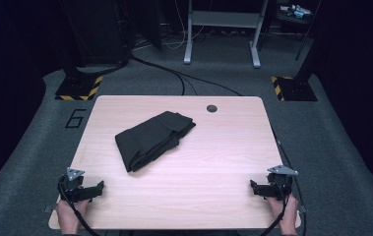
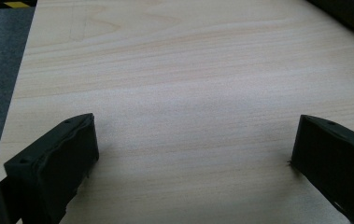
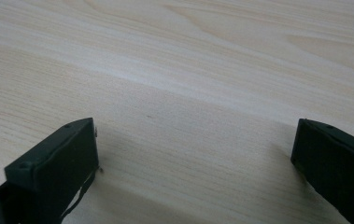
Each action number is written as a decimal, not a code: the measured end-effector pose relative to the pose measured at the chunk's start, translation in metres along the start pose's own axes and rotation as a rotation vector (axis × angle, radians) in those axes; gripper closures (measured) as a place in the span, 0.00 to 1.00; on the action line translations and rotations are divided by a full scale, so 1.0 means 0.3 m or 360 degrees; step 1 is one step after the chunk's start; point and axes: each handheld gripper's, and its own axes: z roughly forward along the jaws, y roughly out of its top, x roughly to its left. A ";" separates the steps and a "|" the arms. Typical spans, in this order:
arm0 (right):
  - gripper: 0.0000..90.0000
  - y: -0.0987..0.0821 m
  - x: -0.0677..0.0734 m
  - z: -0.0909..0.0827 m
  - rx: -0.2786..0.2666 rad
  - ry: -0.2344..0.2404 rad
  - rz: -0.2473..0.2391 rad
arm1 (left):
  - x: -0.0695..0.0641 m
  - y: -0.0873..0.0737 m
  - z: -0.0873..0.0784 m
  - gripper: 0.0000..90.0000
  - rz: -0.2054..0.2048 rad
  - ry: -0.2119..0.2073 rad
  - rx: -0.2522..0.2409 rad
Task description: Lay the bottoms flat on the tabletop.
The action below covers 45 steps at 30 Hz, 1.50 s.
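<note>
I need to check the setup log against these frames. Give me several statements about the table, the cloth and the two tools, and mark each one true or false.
1. The folded black cloth lies on the wooden table, apart from both tools. True.
2. The left tool is shut on the cloth. False: its jaws stand wide apart over bare wood.
3. The right tool is open. True.
4. The cloth covers the round hole at the table's far edge. False: the hole is uncovered, to the right of the cloth.
5. Both tools are at the table's near corners. True.
</note>
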 end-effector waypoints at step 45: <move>0.00 0.000 0.000 0.000 0.0000 -0.0002 0.0003 | -0.022 0.125 -0.030 0.01 -0.0024 -0.0033 -0.0128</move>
